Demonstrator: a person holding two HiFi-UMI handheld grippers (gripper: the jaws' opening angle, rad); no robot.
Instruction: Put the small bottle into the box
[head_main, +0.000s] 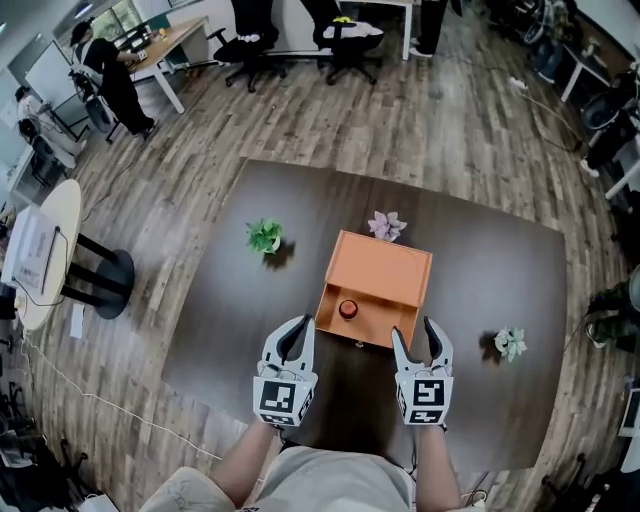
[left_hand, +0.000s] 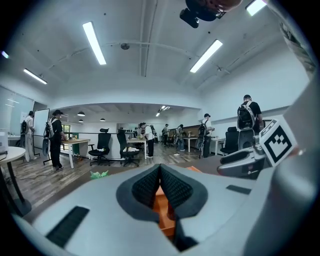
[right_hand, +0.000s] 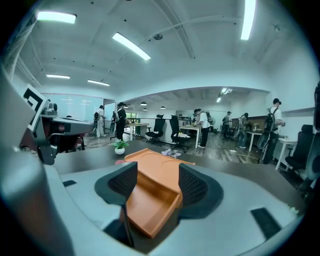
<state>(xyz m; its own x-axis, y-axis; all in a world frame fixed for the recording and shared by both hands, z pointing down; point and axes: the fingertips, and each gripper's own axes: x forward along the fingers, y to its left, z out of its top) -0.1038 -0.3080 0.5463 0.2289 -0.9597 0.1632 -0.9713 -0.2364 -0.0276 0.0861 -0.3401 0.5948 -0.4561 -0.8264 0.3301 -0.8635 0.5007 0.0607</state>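
Note:
The orange box (head_main: 378, 272) stands in the middle of the dark table, and its shallow front tray faces me. In that tray, at its left side, lies the small bottle (head_main: 347, 309), seen from above as a round red shape. My left gripper (head_main: 297, 335) hovers just left of the tray's front edge; in the left gripper view (left_hand: 160, 172) its pads meet with nothing between them. My right gripper (head_main: 415, 332) hangs at the tray's right front corner. In the right gripper view (right_hand: 156, 177) its jaws stand wide apart and frame the box (right_hand: 155, 190) without touching it.
On the dark table (head_main: 500, 270) a small green plant (head_main: 265, 236) stands to the left of the box, a pink flower (head_main: 386, 225) behind it and a pale green plant (head_main: 510, 343) to the right. Office chairs, desks and people are far off on the wooden floor.

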